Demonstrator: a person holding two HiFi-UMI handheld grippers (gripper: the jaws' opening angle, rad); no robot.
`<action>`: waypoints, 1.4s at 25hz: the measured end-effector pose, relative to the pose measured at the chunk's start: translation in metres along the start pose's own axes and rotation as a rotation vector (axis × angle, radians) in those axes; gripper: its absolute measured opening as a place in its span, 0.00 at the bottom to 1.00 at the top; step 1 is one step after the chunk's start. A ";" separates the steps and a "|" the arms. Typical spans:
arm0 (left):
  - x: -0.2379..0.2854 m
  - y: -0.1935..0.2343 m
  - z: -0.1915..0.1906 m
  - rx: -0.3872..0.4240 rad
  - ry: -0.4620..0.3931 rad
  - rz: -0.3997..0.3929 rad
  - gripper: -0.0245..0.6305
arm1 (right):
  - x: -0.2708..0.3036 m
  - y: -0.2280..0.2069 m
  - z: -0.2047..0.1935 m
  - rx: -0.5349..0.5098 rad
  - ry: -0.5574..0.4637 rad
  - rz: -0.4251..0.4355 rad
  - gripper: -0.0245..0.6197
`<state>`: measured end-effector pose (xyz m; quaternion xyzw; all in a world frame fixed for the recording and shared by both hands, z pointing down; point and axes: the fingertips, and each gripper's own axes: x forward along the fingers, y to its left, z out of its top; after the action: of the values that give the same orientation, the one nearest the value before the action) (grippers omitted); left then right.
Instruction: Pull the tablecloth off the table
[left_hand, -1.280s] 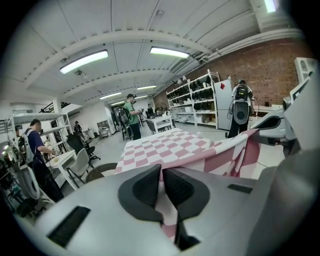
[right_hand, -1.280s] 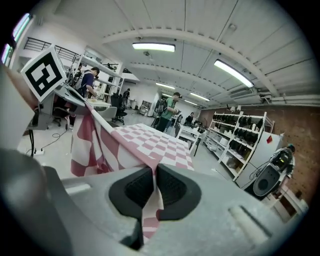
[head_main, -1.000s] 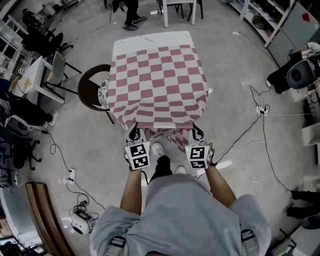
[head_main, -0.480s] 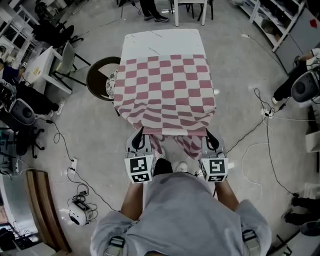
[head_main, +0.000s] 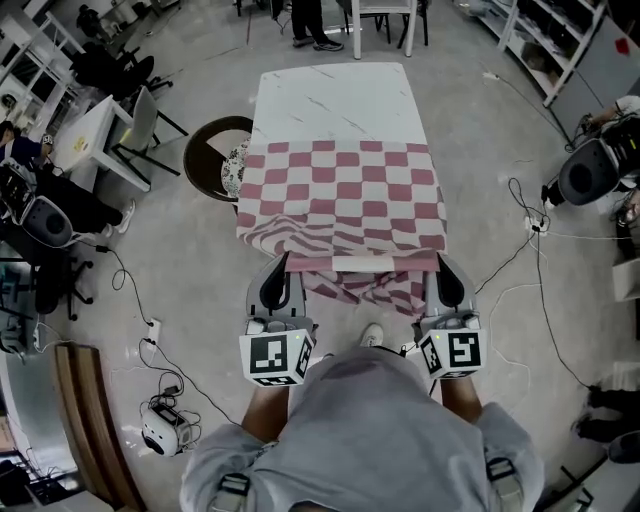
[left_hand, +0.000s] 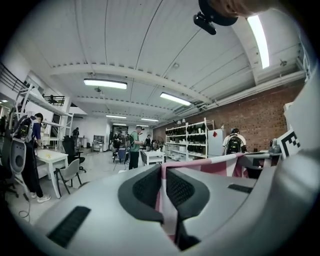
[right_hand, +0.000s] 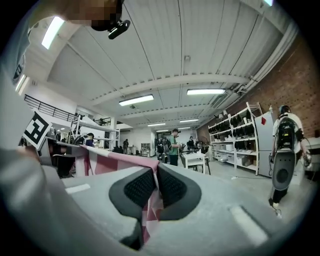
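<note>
tablecloth (head_main: 340, 195) | near edge clamped in left hand-held gripper (head_main: 284, 262), right hand-held gripper (head_main: 441, 262) | table (head_main: 330, 95) far end bare | chair (head_main: 205, 150) beside left edge

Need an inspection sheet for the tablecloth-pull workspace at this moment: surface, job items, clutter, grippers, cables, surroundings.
Surface: white marbled table; far part bare, near part covered.
Job's things: red and white checked tablecloth; near edge wrinkled and drawn past the table's near end, sagging between the grippers.
Clutter: nothing seen on the table.
Grippers: left gripper and right gripper are each shut on the tablecloth's near edge, with cloth pinched between the pads.
Cables: loose cable on the floor right of the table; second cable on the floor at left.
Surroundings: round brown seat beside the table's left side; white desk at left; shelving at far right; people beyond the table.
</note>
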<state>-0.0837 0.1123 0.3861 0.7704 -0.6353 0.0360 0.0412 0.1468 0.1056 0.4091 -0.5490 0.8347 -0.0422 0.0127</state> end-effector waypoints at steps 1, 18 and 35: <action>-0.006 0.000 0.006 -0.001 -0.011 -0.009 0.05 | -0.005 0.004 0.005 0.005 -0.012 -0.005 0.05; -0.076 0.005 0.017 -0.032 -0.036 -0.057 0.05 | -0.051 0.044 0.022 0.042 -0.034 -0.051 0.05; -0.076 0.019 0.009 -0.038 -0.019 -0.021 0.05 | -0.044 0.053 0.011 0.084 0.002 -0.026 0.05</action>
<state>-0.1173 0.1819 0.3695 0.7763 -0.6281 0.0162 0.0503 0.1163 0.1660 0.3924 -0.5587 0.8250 -0.0781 0.0342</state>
